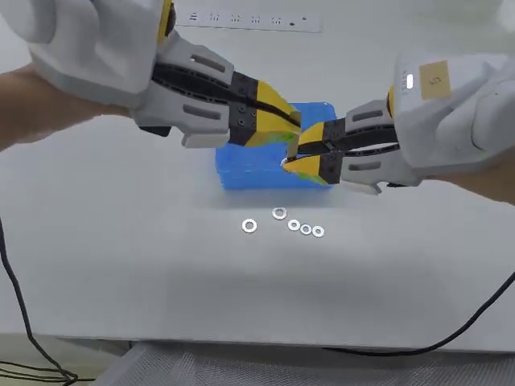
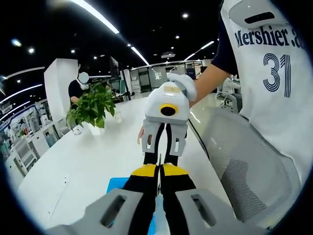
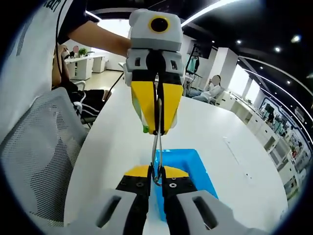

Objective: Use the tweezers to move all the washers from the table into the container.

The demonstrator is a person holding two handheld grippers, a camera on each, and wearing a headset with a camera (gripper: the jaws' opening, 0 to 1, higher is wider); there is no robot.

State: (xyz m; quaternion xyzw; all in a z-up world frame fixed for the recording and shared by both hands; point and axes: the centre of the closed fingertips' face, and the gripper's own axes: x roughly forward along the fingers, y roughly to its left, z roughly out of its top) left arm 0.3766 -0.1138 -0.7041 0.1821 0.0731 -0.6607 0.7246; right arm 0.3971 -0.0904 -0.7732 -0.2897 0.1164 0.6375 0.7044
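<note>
Because the washers (image 1: 306, 229) are likely light, thin and slippery, pinch each across its rim; left tool (image 1: 290, 129) and right tool (image 1: 310, 157) both closed on stiff tweezers (image 3: 156, 142) above container (image 1: 241, 170).

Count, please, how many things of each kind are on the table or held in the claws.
Washers on the table: 5
Blue container: 1
Tweezers: 1
Claws: 2, the left claw and the right claw
Total: 9

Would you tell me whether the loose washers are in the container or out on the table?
Out: five washers lie on the table before the blue container.
</note>
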